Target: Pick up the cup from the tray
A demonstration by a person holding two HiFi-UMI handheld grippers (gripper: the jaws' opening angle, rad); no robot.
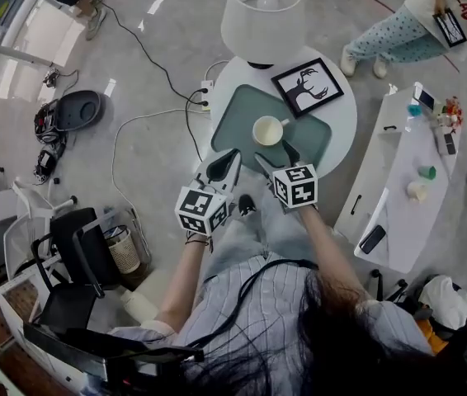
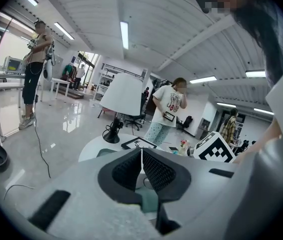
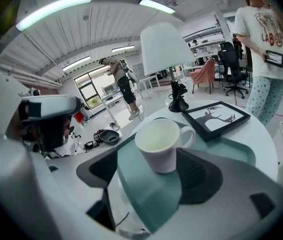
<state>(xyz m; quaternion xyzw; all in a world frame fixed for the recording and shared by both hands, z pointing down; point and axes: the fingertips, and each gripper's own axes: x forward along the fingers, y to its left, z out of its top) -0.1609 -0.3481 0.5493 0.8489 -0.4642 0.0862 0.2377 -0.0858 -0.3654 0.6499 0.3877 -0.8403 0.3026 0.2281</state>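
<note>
On the round white table (image 1: 345, 110) ahead of you, the white ceramic cup (image 1: 268, 130) stands upright on the dull green tray (image 1: 235, 114).
Your right gripper (image 1: 276, 157) has its jaws spread wide. The cup is just ahead of their tips, in line with the gap, with its handle turned to the right. Your left gripper (image 1: 232, 157) is at the tray's near left corner, jaws closed together on nothing. A black-framed picture (image 1: 308, 86) lies at the tray's far right corner.
</note>
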